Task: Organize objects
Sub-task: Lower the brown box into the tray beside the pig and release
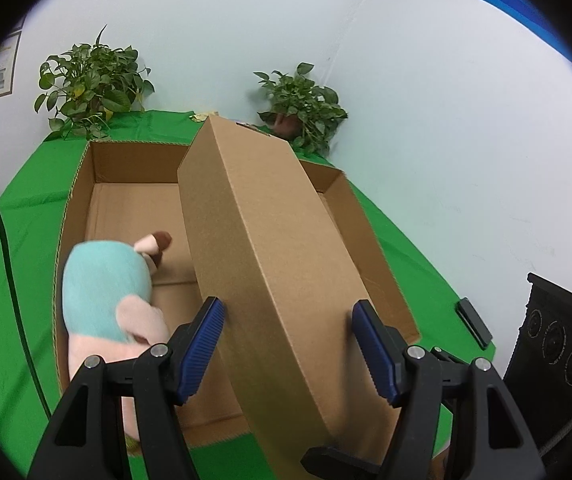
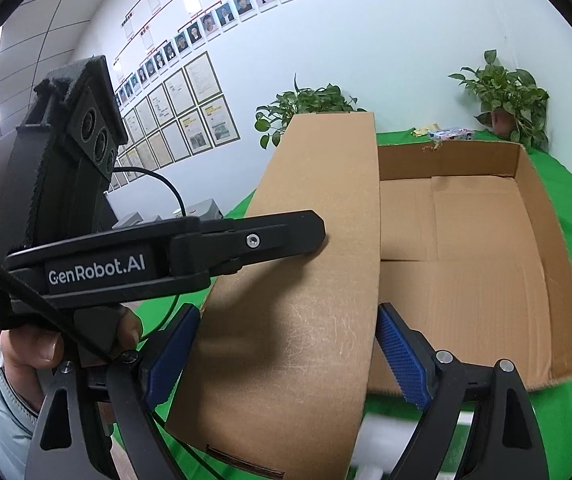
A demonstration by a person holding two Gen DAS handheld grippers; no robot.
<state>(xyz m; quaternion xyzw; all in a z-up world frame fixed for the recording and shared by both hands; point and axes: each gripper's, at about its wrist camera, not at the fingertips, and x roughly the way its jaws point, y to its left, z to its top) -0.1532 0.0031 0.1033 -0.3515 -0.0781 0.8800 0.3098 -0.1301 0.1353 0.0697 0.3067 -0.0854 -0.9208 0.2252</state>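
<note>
A long narrow cardboard box [image 1: 270,240] hangs tilted over a big open cardboard box [image 1: 86,184] on the green table. My left gripper [image 1: 289,344] is shut on its near end, both blue pads pressing its sides. My right gripper [image 2: 286,354] is shut on the same narrow box [image 2: 305,264] across its width. One left gripper finger [image 2: 278,236] lies against the box's side in the right wrist view. A teal and pink plush toy [image 1: 106,292] lies inside the big box at its near left corner. The big box's floor [image 2: 477,280] is bare on the right.
Two potted plants [image 1: 90,80] [image 1: 305,108] stand at the table's back by the white wall. A small black object [image 1: 473,320] lies on the green cloth at right. Small packets [image 2: 449,134] sit behind the big box. A black cable [image 1: 10,272] crosses the left side.
</note>
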